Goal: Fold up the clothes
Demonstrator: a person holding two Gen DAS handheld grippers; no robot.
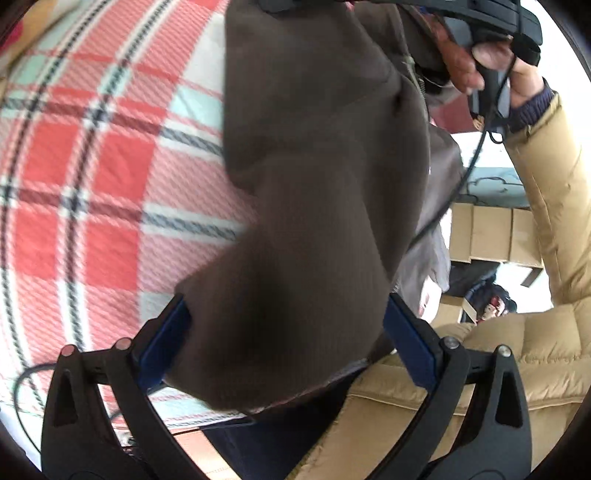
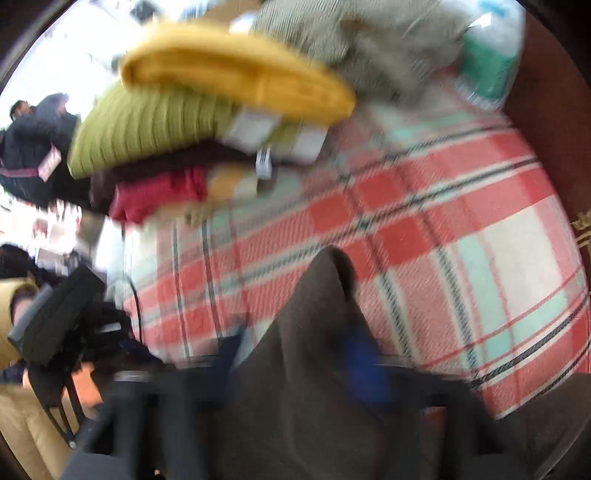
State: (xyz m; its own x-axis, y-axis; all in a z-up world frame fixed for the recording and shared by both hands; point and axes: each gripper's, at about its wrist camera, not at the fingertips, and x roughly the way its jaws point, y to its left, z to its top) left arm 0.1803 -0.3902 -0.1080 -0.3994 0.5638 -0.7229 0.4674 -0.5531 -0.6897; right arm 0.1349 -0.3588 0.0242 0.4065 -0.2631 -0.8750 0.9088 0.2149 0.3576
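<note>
A brown garment [image 1: 317, 177] hangs in the air over the plaid bedspread [image 1: 92, 155]. In the left wrist view its lower part fills the wide gap between my left gripper's [image 1: 288, 343] blue pads [image 1: 166, 343], which stand open around it. The top of the garment hangs from my right gripper [image 1: 306, 4] at the upper edge, held by a hand [image 1: 491, 62]. The right wrist view is blurred. There the brown garment [image 2: 306, 350] runs up between the right gripper's [image 2: 299, 350] blue pads [image 2: 364, 354], pinched.
Folded clothes in yellow [image 2: 236, 70], green [image 2: 147, 125] and red [image 2: 159, 195] are stacked at the far side of the bedspread [image 2: 424, 229], with a grey heap [image 2: 369, 44] behind. A tan padded jacket [image 1: 480, 354] and cardboard boxes [image 1: 491, 232] lie to the right.
</note>
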